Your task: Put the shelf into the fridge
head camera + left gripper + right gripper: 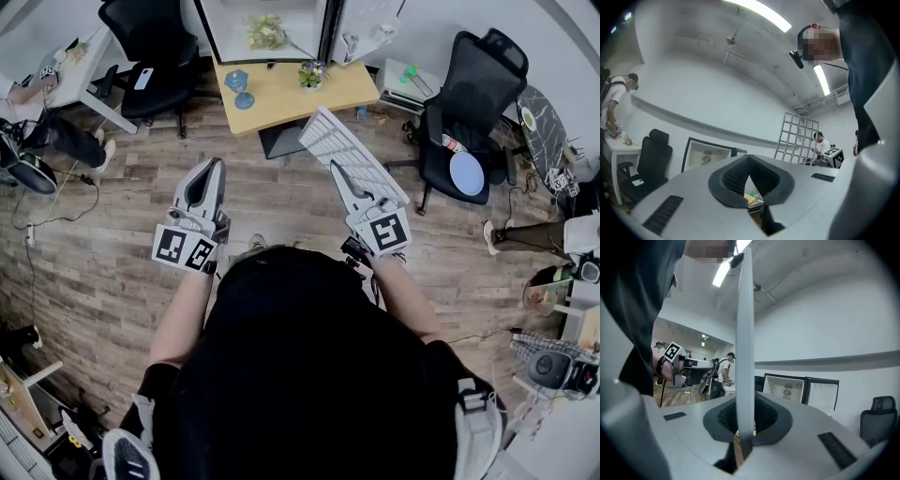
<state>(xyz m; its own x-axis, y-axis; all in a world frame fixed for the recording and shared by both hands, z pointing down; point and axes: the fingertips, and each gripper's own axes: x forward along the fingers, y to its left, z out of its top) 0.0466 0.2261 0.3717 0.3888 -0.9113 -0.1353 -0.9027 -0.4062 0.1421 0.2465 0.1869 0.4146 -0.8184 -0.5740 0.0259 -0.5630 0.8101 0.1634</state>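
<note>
The white wire shelf (349,152) is held on edge in my right gripper (337,171), which is shut on its near edge. It reaches up toward the yellow table. In the right gripper view the shelf (745,348) runs straight up as a thin white strip between the dark pads (765,417). The small fridge (265,28) stands open behind the table, its door (367,26) swung to the right. The fridge (787,388) also shows beyond the jaws. My left gripper (216,169) is shut with nothing in it, to the left of the shelf (798,138).
A low yellow table (281,92) with small plants and a blue item stands before the fridge. Black office chairs (155,52) (464,112) flank it. Cables trail on the wooden floor at left. Other people stand by a white desk (618,145).
</note>
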